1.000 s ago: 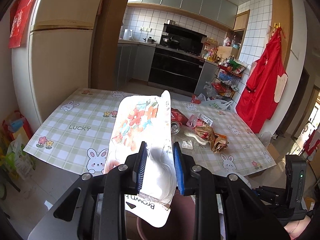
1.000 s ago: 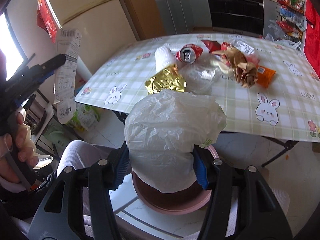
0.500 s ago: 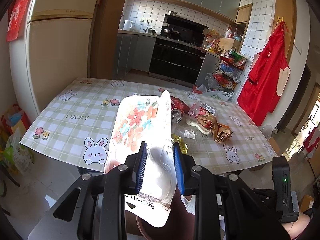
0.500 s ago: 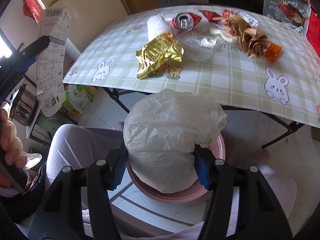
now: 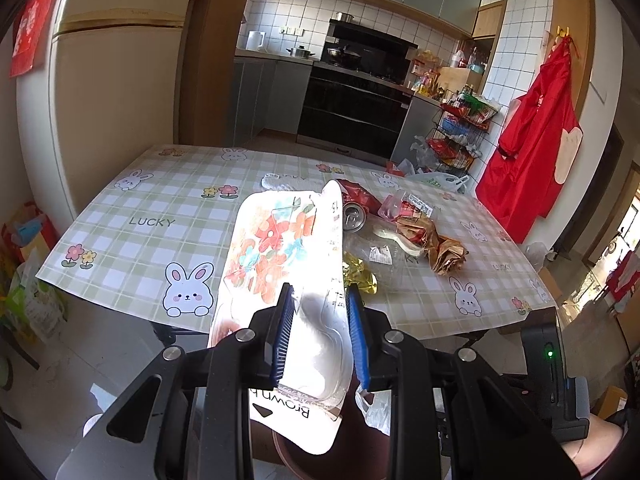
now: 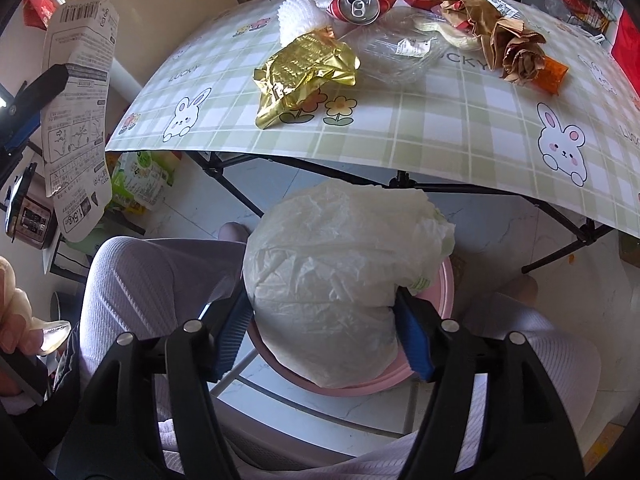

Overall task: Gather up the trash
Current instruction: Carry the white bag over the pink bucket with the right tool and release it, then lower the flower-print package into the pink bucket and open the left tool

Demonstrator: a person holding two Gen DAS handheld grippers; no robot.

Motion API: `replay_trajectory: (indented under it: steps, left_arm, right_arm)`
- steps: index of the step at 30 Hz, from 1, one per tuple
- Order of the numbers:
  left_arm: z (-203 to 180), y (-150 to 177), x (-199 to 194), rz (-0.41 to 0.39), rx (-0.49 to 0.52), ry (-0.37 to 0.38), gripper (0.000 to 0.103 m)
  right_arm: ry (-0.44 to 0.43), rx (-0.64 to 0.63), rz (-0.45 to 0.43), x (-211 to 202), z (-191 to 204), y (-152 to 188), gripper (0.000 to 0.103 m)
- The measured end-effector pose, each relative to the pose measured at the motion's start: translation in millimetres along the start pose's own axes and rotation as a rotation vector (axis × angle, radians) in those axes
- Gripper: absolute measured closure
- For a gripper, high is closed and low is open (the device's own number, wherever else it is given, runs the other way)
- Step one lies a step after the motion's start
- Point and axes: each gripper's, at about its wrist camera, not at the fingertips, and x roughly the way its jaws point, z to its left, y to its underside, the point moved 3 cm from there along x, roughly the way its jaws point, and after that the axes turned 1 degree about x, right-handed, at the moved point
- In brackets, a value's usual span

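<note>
My left gripper (image 5: 319,292) is shut on a flat white package (image 5: 280,240) with a flower print, which stands up in front of the table (image 5: 160,208). The same package (image 6: 80,120) shows at the left of the right wrist view. My right gripper (image 6: 324,294) points steeply down with a crumpled white plastic bag (image 6: 332,248) between its jaws. Those jaws are opening, and the pads still touch the bag's sides. The bag hangs just over a pink bin (image 6: 444,280) on the floor, between the person's knees.
On the checked tablecloth lie a gold foil wrapper (image 6: 304,68), a red can (image 6: 358,4), a clear plastic container (image 6: 400,52), crumpled brown paper (image 6: 504,40) and white foam netting (image 6: 300,16). The person's legs (image 6: 152,280) flank the bin. Table legs cross behind it.
The right gripper has sunk and tipped down with the bag, closer over the pink bin, and its jaws stand wider. The left gripper has dropped slightly, still holding the package.
</note>
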Motion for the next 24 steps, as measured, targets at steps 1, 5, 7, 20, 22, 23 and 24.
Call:
replay_trajectory:
  steps: [1,5,7,20,22,23,24]
  left_arm:
    - [-1,0,0,0.001,0.000,0.001,0.077]
    - [-3,2,1,0.011,0.006,0.011,0.077]
    - [-5,3,1,0.015,0.008,0.016,0.077]
    - [-26,17,16,0.106,-0.003,0.117,0.077]
    - [-31,22,22,0.139,-0.008,0.142,0.077]
    - [-33,25,25,0.158,-0.010,0.156,0.077]
    - [-36,28,29,0.176,-0.008,0.169,0.076]
  right_arm:
    - [0.002,0.000,-0.001,0,0,-1,0.034]
    - [0.009,0.001,-0.010,-2,0,-3,0.028]
    - [0.010,0.007,-0.020,-5,0,-4,0.023]
    - [0.094,0.026,-0.221,-69,-14,-37,0.007]
    - [0.115,0.038,-0.254,-82,-21,-42,0.006]
    - [0.121,0.045,-0.268,-88,-23,-44,0.006]
    - [0.127,0.053,-0.284,-94,-26,-47,0.006]
